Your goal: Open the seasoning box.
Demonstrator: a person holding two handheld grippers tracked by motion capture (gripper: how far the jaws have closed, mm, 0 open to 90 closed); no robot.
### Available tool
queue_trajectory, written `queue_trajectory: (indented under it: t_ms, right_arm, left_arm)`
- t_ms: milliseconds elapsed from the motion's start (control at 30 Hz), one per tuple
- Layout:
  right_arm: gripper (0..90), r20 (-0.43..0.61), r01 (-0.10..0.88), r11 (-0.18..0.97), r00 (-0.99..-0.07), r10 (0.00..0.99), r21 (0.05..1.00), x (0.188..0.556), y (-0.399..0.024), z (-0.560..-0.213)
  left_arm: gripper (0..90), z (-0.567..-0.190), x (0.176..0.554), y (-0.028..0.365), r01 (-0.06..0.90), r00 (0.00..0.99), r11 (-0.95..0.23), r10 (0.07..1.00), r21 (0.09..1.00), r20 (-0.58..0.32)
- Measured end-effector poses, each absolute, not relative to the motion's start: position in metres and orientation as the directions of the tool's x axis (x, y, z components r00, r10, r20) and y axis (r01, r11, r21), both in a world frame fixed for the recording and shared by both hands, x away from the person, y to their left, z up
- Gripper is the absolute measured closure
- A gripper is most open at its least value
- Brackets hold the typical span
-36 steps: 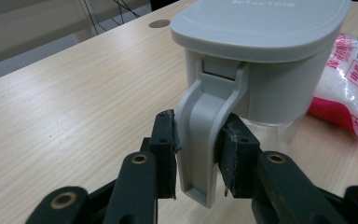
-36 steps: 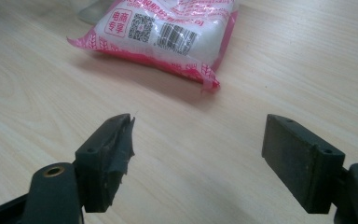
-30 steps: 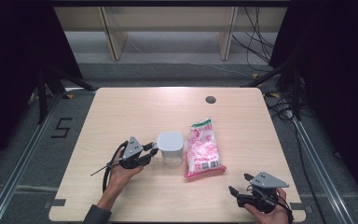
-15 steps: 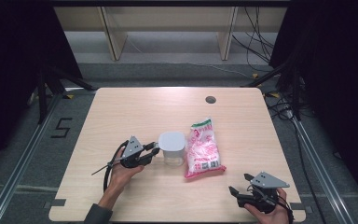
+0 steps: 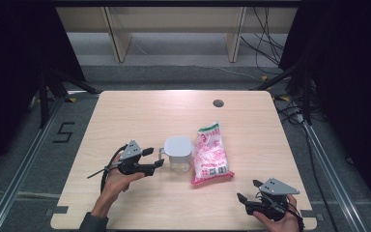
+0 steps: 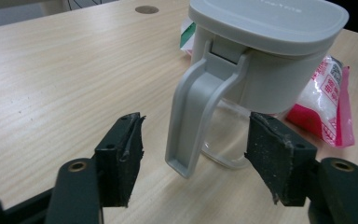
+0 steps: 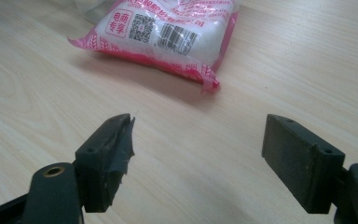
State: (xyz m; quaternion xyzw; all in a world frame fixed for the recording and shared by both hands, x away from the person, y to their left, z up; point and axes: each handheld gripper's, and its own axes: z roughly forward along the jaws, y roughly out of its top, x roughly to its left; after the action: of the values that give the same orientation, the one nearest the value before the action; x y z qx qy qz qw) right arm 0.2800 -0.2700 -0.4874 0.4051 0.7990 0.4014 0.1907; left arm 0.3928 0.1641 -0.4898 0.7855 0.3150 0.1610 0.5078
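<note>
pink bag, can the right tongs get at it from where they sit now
Probably yes. The right tongs stand open at the table's near edge, aimed at the pink bag, with bare wood between. The lidded jug stands on the bag's far side, out of the way.

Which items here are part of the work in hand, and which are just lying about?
In the job:
- lidded jug, its handle between the open left claw
- pink bag

Lying about:
- nothing else on the table; right claw idle, open
</note>
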Motion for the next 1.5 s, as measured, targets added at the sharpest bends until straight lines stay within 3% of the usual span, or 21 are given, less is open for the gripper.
queue_trajectory:
  t_ms: [133, 167, 333, 467, 533, 567, 767, 1067, 1500]
  right_arm:
    - [25.2, 0.042, 0.518, 0.325, -0.577, 0.816, 0.791, 0.277, -0.268, -0.487]
    - [25.2, 0.035, 0.502, 0.340, -0.598, 0.801, 0.795, 0.279, -0.270, -0.487]
    - [25.2, 0.030, 0.504, 0.344, -0.595, 0.803, 0.792, 0.279, -0.267, -0.487]
    - [25.1, 0.026, 0.503, 0.348, -0.596, 0.802, 0.791, 0.279, -0.268, -0.487]
    - [25.1, 0.017, 0.502, 0.347, -0.587, 0.810, 0.792, 0.278, -0.269, -0.487]
    - [25.1, 0.014, 0.502, 0.350, -0.586, 0.810, 0.791, 0.279, -0.269, -0.487]
    - [25.1, 0.024, 0.510, 0.347, -0.587, 0.809, 0.787, 0.279, -0.268, -0.488]
    - [25.2, 0.020, 0.510, 0.345, -0.581, 0.814, 0.788, 0.279, -0.268, -0.488]
    - [25.1, 0.011, 0.494, 0.359, -0.599, 0.800, 0.792, 0.280, -0.268, -0.487]
  left_arm:
    - [30.6, -0.483, 0.387, 0.162, 0.375, 0.728, -0.253, 0.676, 0.892, -0.115]
    - [30.8, -0.480, 0.387, 0.164, 0.353, 0.738, -0.272, 0.669, 0.895, -0.087]
    - [36.4, -0.462, 0.380, 0.167, 0.336, 0.730, -0.239, 0.677, 0.911, -0.091]
    - [45.9, -0.455, 0.378, 0.167, 0.333, 0.717, -0.230, 0.692, 0.914, -0.087]
    - [62.1, -0.452, 0.378, 0.167, 0.313, 0.725, -0.242, 0.686, 0.918, -0.066]
    - [62.1, -0.451, 0.378, 0.166, 0.300, 0.730, -0.237, 0.681, 0.924, -0.063]
    - [85.1, -0.441, 0.377, 0.160, 0.213, 0.739, -0.234, 0.674, 0.949, 0.000]
    - [89.0, -0.439, 0.388, 0.148, 0.232, 0.746, -0.186, 0.664, 0.955, -0.052]
    - [89.2, -0.447, 0.398, 0.139, 0.250, 0.745, -0.208, 0.665, 0.946, -0.051]
